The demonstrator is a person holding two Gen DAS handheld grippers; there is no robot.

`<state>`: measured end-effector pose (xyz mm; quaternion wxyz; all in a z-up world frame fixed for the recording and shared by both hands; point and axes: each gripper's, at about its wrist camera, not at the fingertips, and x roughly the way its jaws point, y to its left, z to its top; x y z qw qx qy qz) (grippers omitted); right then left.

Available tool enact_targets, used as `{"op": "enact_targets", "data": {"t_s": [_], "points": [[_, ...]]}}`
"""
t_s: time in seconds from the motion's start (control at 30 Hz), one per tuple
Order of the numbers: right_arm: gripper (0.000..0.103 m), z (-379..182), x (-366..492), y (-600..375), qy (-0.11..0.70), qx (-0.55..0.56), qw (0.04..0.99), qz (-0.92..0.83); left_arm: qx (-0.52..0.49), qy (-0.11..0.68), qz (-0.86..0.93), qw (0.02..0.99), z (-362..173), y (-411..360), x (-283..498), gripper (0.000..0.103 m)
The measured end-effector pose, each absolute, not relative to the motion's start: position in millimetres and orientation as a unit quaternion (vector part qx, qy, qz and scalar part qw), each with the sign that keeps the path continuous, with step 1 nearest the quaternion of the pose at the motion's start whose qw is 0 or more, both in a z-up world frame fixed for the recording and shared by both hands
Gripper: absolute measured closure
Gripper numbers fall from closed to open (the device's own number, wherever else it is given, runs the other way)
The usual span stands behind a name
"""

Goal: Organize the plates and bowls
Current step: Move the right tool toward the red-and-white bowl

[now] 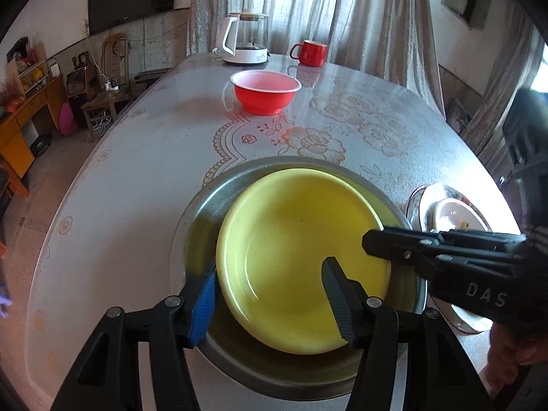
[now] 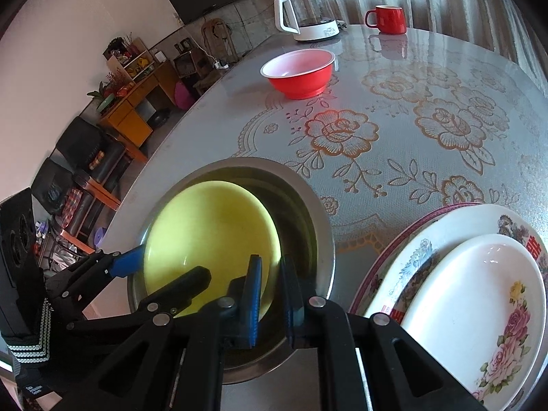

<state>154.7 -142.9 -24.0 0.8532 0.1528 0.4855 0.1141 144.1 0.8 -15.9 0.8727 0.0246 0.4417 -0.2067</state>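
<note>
Nearest to me, my left tool (image 1: 270, 294) stood about half open, its blue finger outside the left rim of the yellow bowl (image 1: 301, 260) and its black finger inside, neither pad pressing, so I judged it had let the bowl go. That bowl sat nested in the steel basin (image 1: 202, 212) at the near edge of the surface (image 1: 137, 178), tilted a little against the basin's wall. My right tool (image 2: 270, 301) was almost closed; it reached in from the right, and its narrow jaws seemed to straddle the yellow bowl's right rim, though I could not tell for certain whether they pinched it or only hovered at it. Just right of the basin lay the stack of plates (image 2: 428, 250): a plain white plate on a flowered one, on a larger plate with a red band. Those, I judged, were already sorted. Far across the surface the red bowl (image 1: 265, 92) stood alone, well apart from everything, with a glass kettle (image 1: 245, 39) and a red mug (image 1: 310, 53) beyond it. So the work looked to me well along: plates gathered, one bowl nested, and the red bowl left to fetch and set inside the yellow one.
</note>
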Motion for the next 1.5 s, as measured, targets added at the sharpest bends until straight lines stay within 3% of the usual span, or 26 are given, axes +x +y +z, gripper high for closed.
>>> {"op": "enact_targets", "data": {"t_s": [0.53,0.67,0.87,1.0,1.13,1.5], "points": [[0.089,-14.8,152.4,-139.8,0.469,0.156,0.863,0.106,-0.063,0.405,-0.188,0.893,2.6,47.0,144.7,0.043],[0.084,-5.3,148.0,-140.3,0.454,0.166,0.868,0.116,-0.066,0.403,-0.181,0.895,2.6,49.6,143.2,0.029],[0.079,6.7,149.2,-144.6,0.442,0.158,0.876,0.114,-0.077,0.397,-0.169,0.899,7.1,55.6,146.7,0.017],[0.078,12.5,157.4,-155.0,0.437,0.156,0.88,0.104,-0.08,0.401,-0.158,0.899,11.9,60.4,157.7,0.016],[0.071,18.5,174.1,-168.7,0.433,0.169,0.88,0.101,-0.089,0.405,-0.144,0.898,14.5,67.7,171.1,0.012],[0.07,25.3,269.7,-197.6,0.43,0.181,0.881,0.073,-0.101,0.425,-0.127,0.891,18.0,71.9,229.6,0.009]]}}
